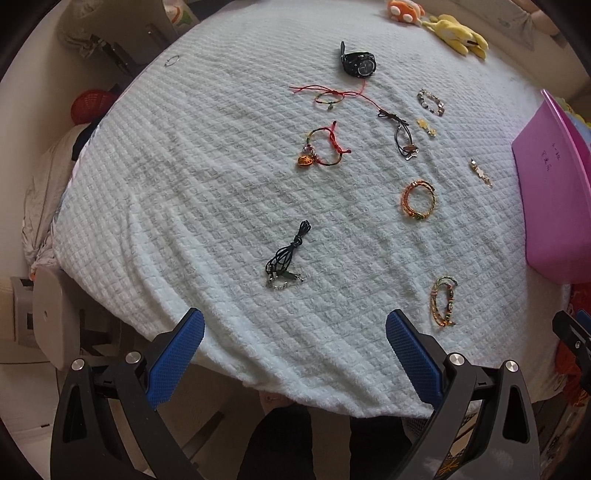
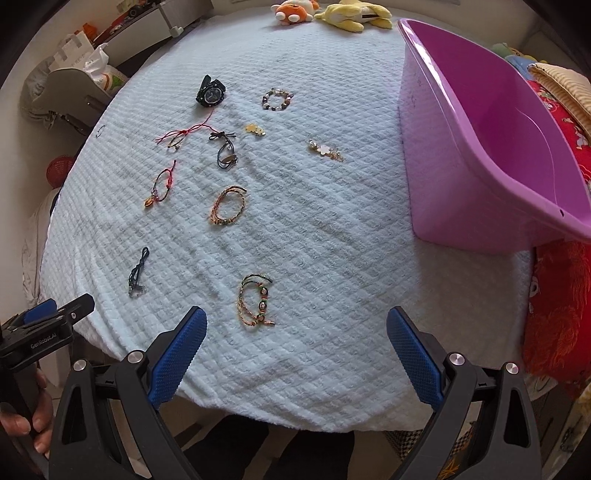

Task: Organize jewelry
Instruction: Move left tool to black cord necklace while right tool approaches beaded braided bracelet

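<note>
Several jewelry pieces lie spread on a white quilted blanket [image 1: 207,192]. A black watch [image 1: 357,63] lies far back. A black cord necklace [image 1: 286,256] lies nearest my left gripper [image 1: 295,332], which is open and empty above the blanket's near edge. An orange bangle [image 1: 418,200] and a braided gold and green bracelet [image 2: 255,300] lie to the right. My right gripper [image 2: 297,332] is open and empty just behind that braided bracelet. An empty pink plastic tub [image 2: 480,155] stands at the right.
Red cord bracelets [image 1: 325,147], a beaded bracelet [image 2: 277,99], a dark cord piece [image 2: 225,151] and gold flower clips [image 2: 327,149] lie mid-blanket. Plush toys [image 2: 332,13] sit at the far edge. Red patterned fabric [image 2: 554,314] lies right of the tub. The blanket drops off at the near edge.
</note>
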A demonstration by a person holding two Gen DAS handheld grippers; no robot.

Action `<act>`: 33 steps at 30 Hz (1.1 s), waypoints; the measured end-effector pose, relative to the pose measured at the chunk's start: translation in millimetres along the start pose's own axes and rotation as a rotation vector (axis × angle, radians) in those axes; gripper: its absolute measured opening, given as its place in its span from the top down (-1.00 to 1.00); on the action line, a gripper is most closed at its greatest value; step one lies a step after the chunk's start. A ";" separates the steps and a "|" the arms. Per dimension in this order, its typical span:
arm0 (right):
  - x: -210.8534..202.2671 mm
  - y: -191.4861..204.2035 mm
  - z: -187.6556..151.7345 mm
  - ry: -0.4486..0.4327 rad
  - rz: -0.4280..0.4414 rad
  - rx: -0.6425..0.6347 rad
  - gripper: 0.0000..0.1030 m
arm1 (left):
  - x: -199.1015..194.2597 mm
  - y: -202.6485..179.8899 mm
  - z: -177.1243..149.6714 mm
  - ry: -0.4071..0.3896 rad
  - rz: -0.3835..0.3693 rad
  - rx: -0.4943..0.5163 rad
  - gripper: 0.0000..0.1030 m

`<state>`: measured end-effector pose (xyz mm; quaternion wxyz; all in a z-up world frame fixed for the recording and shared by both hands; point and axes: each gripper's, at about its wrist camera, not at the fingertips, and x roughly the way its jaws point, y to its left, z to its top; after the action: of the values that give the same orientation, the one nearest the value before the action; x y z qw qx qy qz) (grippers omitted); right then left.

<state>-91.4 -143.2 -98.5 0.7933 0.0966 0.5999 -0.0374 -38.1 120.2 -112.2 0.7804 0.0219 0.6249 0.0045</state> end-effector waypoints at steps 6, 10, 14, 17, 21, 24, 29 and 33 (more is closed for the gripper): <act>25.0 8.4 -20.4 -0.047 -0.002 0.169 -0.81 | 26.9 19.1 4.5 -0.063 -0.035 0.074 -0.88; 42.1 12.9 -34.9 -0.074 0.000 0.218 -0.81 | 50.6 33.6 0.9 -0.076 -0.061 0.048 -0.88; 60.2 19.4 -49.0 -0.105 -0.009 0.195 -0.81 | 75.3 39.9 -8.8 -0.109 -0.062 0.033 -0.88; 74.8 25.1 -58.6 -0.137 -0.025 0.150 -0.81 | 89.8 39.2 -14.5 -0.147 -0.061 0.035 -0.88; 93.7 32.2 -68.1 -0.177 -0.036 0.100 -0.81 | 103.7 37.5 -20.4 -0.194 -0.058 0.040 -0.88; 105.6 37.7 -73.1 -0.202 -0.037 0.068 -0.81 | 112.3 36.3 -23.6 -0.228 -0.040 0.039 -0.88; 124.7 42.9 -75.1 -0.225 -0.020 0.056 -0.81 | 129.0 35.3 -22.2 -0.236 -0.049 0.028 -0.88; 134.3 47.8 -72.7 -0.238 -0.016 0.034 -0.81 | 137.2 34.0 -22.1 -0.259 -0.043 0.037 -0.88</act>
<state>-114.4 -74.4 -241.2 0.8568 0.0999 0.5016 -0.0651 -28.9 159.5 -249.4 0.8539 0.0230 0.5193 -0.0267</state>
